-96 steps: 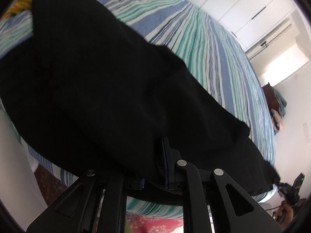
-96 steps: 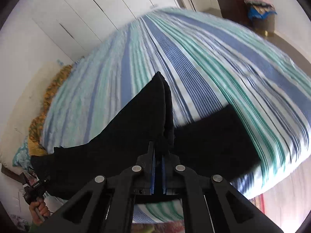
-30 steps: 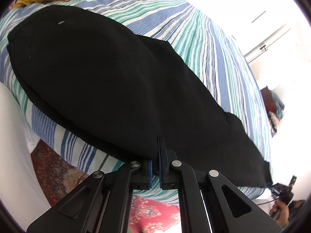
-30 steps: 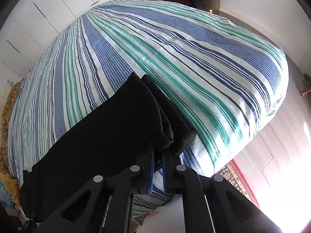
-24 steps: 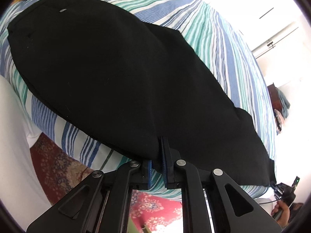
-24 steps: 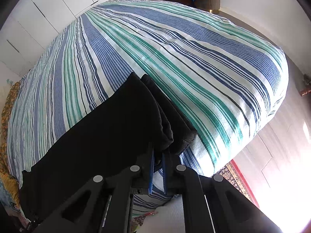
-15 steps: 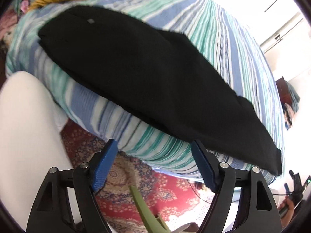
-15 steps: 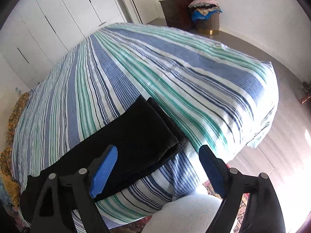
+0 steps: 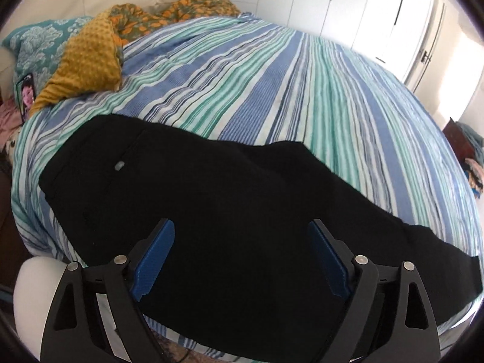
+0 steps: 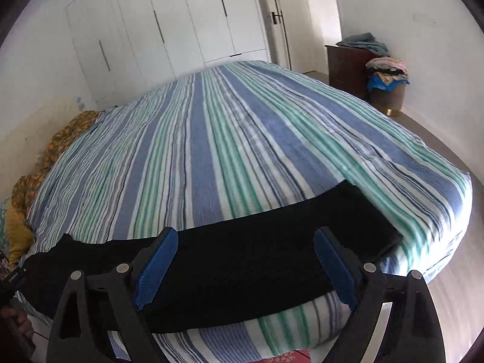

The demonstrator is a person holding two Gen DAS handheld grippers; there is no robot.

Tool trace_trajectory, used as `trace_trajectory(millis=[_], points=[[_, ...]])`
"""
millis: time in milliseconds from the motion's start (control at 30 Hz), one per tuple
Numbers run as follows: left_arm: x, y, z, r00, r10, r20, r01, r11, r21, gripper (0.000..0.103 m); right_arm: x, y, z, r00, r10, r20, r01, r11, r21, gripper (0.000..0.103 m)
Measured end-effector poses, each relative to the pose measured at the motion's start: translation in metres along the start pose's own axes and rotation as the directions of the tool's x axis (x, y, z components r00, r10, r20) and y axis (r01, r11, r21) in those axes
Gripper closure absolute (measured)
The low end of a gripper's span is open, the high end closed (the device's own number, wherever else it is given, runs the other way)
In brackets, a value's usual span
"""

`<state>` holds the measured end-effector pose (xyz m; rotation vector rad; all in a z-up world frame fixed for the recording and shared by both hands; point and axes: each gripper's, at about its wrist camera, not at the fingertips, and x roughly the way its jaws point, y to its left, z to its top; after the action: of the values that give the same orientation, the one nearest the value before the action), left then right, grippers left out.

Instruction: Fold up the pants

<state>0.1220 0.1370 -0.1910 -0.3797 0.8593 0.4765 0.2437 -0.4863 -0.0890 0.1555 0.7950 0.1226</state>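
Black pants lie folded lengthwise along the near edge of a striped bed, waist end at the left with a small grey tag. My left gripper hovers above the waist part, its jaws still opening, nothing between the blue pads. In the right wrist view the pants run across the bed's near edge, leg ends at the right corner. My right gripper hangs above them, jaws also opening and bare between the pads.
A mustard cushion, a teal patterned pillow and a floral blanket sit at the head of the bed. White wardrobes line the far wall. A dark dresser and a laundry basket stand by the right wall.
Both grippers let go of the pants' near edge, opened wide and pulled back and up. The pants stay flat along the bed's edge.
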Motion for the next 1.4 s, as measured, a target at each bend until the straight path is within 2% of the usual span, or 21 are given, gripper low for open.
trace_trajectory(millis=[67, 167, 267, 333, 367, 500, 633, 700, 833, 900, 933, 1000, 1067, 1100, 1133, 1167, 1267, 1400], points=[[0.001, 0.003, -0.018, 1.0, 0.025, -0.009, -0.025, 1.0, 0.011, 0.012, 0.009, 0.015, -0.008, 0.999, 0.034, -0.003, -0.034, 0.999, -0.015, 0.012], [0.012, 0.001, -0.03, 0.996, 0.07, -0.062, -0.067, 0.996, 0.053, 0.012, 0.027, 0.027, -0.021, 0.998, 0.054, -0.026, -0.055, 0.998, -0.041, 0.012], [0.019, -0.004, -0.033, 0.992, 0.102, -0.077, -0.096, 0.992, 0.076, 0.007, 0.064, 0.025, -0.039, 0.988, 0.014, -0.155, -0.025, 0.998, -0.065, 0.012], [0.024, -0.009, -0.036, 0.988, 0.126, -0.089, -0.117, 0.988, 0.101, 0.005, 0.089, 0.012, -0.054, 0.962, 0.017, -0.273, -0.02, 1.0, -0.007, 0.012], [0.027, -0.009, -0.036, 0.987, 0.133, -0.091, -0.123, 0.987, 0.107, 0.004, 0.096, 0.005, -0.059, 0.953, 0.025, -0.302, -0.019, 1.0, 0.022, 0.012], [0.027, -0.009, -0.035, 0.987, 0.129, -0.1, -0.119, 0.988, 0.096, 0.003, 0.097, -0.001, -0.062, 0.955, 0.05, -0.292, -0.039, 0.998, 0.043, 0.009], [0.023, -0.009, -0.036, 0.985, 0.139, -0.104, -0.13, 0.987, 0.093, 0.004, 0.099, 0.006, -0.066, 0.955, 0.035, -0.296, -0.034, 0.999, 0.008, 0.003], [0.009, -0.011, -0.035, 0.982, 0.162, -0.097, -0.154, 0.984, 0.086, 0.005, 0.101, 0.011, -0.067, 0.954, 0.017, -0.298, -0.024, 1.0, -0.02, 0.0], [-0.02, -0.029, -0.019, 0.995, 0.098, 0.019, -0.099, 0.987, 0.129, 0.005, 0.103, 0.014, -0.069, 0.955, -0.008, -0.295, -0.005, 0.999, -0.042, 0.0], [-0.017, -0.032, -0.003, 0.998, 0.053, 0.033, -0.057, 0.988, 0.141, 0.005, 0.103, 0.013, -0.068, 0.956, -0.006, -0.292, -0.005, 0.999, -0.037, 0.0], [-0.008, -0.028, 0.01, 0.999, 0.034, 0.026, -0.037, 0.991, 0.132, 0.005, 0.102, 0.013, -0.068, 0.957, -0.007, -0.292, -0.004, 0.999, -0.038, 0.0], [0.016, -0.012, 0.026, 0.999, 0.05, -0.007, -0.05, 0.994, 0.096, 0.005, 0.103, 0.013, -0.069, 0.958, -0.013, -0.288, 0.0, 0.999, -0.042, 0.0], [0.053, 0.02, 0.034, 0.984, 0.154, -0.085, -0.153, 0.988, 0.019, 0.005, 0.102, 0.014, -0.069, 0.958, -0.016, -0.287, 0.002, 0.999, -0.048, 0.0], [0.069, 0.037, 0.033, 0.975, 0.179, -0.133, -0.183, 0.983, -0.021, 0.005, 0.101, 0.013, -0.069, 0.958, -0.015, -0.285, 0.001, 0.999, -0.047, 0.0], [0.08, 0.051, 0.031, 0.976, 0.144, -0.165, -0.155, 0.986, -0.057, 0.005, 0.101, 0.013, -0.069, 0.959, -0.012, -0.284, -0.001, 0.999, -0.046, 0.0], [0.08, 0.052, 0.03, 0.978, 0.131, -0.162, -0.142, 0.988, -0.054, 0.005, 0.102, 0.013, -0.069, 0.959, -0.01, -0.284, -0.003, 0.999, -0.045, 0.0], [0.07, 0.033, 0.033, 0.974, 0.166, -0.154, -0.164, 0.986, 0.029, 0.006, 0.102, 0.014, -0.068, 0.958, -0.016, -0.286, 0.0, 0.998, -0.057, 0.0], [0.048, 0.024, 0.041, 0.991, 0.059, -0.122, -0.064, 0.997, -0.038, 0.006, 0.105, 0.015, -0.067, 0.958, -0.023, -0.286, 0.007, 0.998, -0.055, 0.0]])
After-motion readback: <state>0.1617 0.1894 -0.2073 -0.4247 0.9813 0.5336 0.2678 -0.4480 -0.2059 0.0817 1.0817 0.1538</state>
